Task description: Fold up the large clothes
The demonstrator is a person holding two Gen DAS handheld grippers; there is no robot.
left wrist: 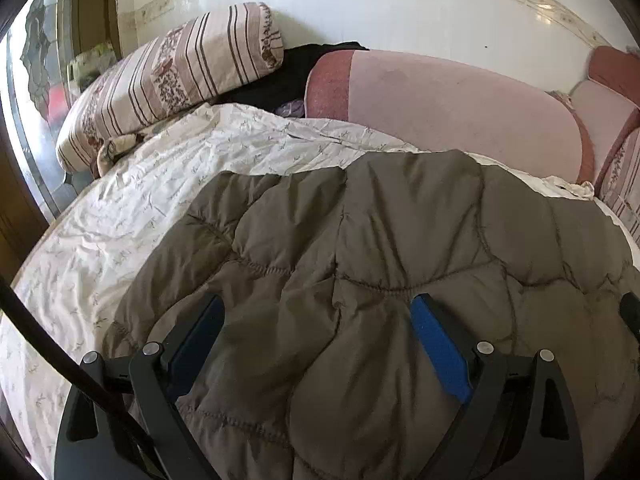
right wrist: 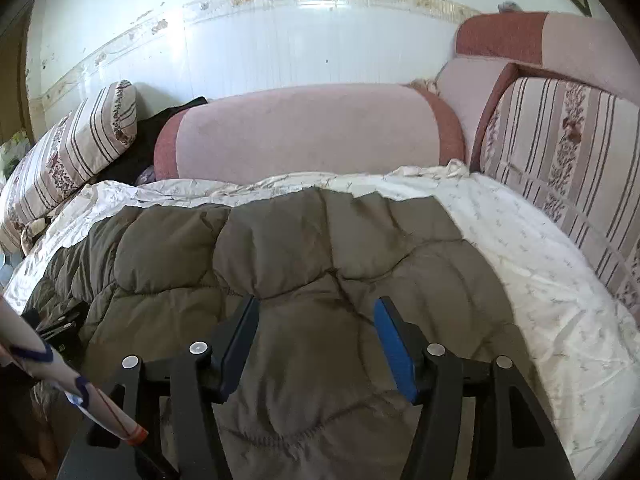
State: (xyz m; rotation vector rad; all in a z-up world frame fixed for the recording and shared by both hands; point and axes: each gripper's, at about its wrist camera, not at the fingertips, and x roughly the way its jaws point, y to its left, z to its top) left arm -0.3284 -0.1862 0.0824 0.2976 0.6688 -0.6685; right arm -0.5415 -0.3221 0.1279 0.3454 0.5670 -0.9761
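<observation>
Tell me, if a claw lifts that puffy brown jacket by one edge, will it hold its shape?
Probably not. The quilted brown jacket already sags and creases over the white sheet, so it would likely droop. Its puffed panels suggest it is light for its bulk. The smooth-looking shell may slip.

Daylight, bright, even. Glare patches on glossy wall (left wrist: 360,12) (right wrist: 248,48), strongest above pink bolster (right wrist: 312,132). Soft shadows in quilted jacket (left wrist: 360,280) folds. Strong fisheye bending, dark vignette corners. Focus fairly sharp throughout.
</observation>
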